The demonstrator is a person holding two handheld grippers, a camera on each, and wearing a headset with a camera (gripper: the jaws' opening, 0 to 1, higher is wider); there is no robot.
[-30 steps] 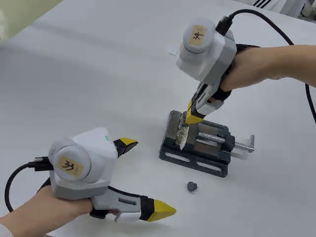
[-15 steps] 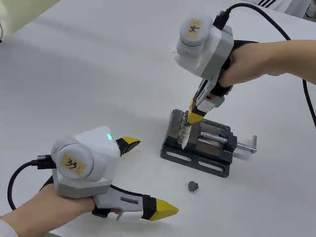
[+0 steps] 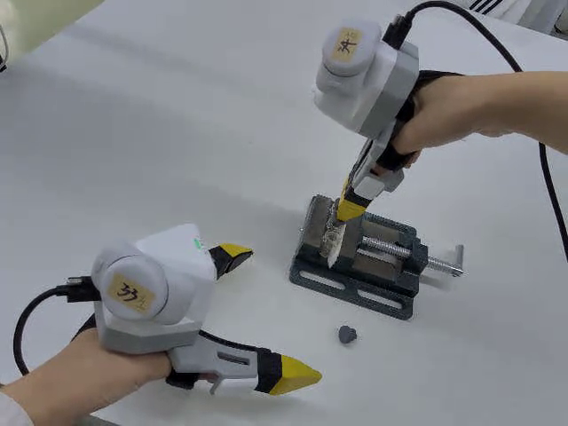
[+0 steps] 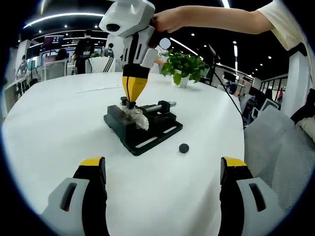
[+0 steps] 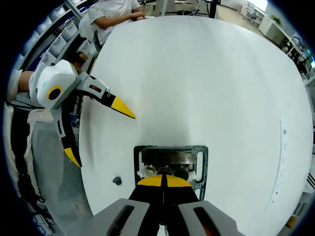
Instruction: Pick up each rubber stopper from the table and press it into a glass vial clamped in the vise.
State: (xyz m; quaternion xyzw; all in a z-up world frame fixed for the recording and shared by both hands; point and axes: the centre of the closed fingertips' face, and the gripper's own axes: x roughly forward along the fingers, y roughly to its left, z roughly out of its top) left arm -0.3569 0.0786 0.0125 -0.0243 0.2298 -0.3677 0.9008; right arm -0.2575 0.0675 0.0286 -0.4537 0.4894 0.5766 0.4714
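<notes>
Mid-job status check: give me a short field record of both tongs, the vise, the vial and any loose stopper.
vise: on the table, clamping the glass vial at the end away from its screw handle
right tongs: shut, pointing down, tips at the glass vial's top; a stopper beneath them is too small to confirm
left tongs: open, empty, apart from the vise
loose rubber stopper: one, on the table in front of the vise, clear of both tongs
</notes>
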